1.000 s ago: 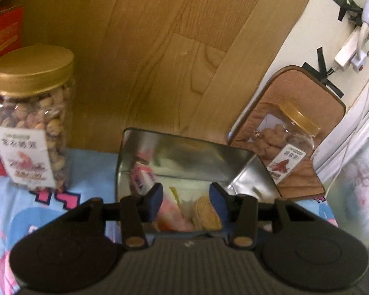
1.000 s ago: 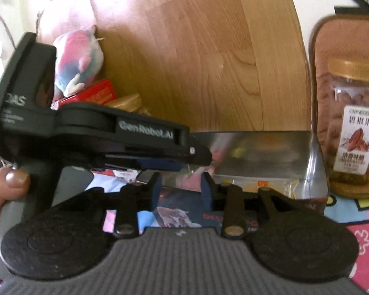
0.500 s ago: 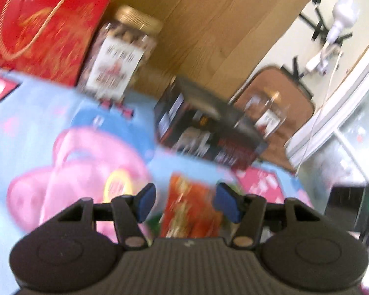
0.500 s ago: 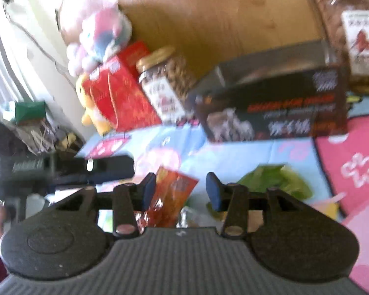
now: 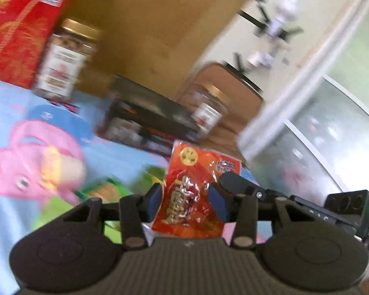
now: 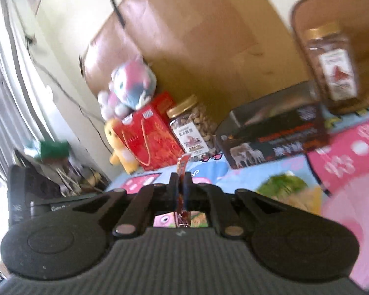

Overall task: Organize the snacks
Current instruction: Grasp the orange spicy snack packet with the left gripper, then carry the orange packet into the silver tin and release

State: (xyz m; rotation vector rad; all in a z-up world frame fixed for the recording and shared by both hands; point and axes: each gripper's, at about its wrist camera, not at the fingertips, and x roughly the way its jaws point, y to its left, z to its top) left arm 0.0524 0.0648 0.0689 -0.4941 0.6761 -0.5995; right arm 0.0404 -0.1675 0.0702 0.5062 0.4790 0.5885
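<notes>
The right gripper (image 6: 181, 181) is clenched on a red snack packet (image 5: 193, 191), edge-on at centre frame. In the left view the packet stands low centre between the closing left gripper (image 5: 188, 202) jaws, whose contact I cannot tell.

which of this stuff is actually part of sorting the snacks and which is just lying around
Part of the job:
- red snack packet, between the left gripper fingers as they close, pinched edge-on by the shut right gripper
- black tin box
- green snack packet
- two nut jars

Just lying about:
- plush toys
- red gift bag
- cartoon blanket
</notes>
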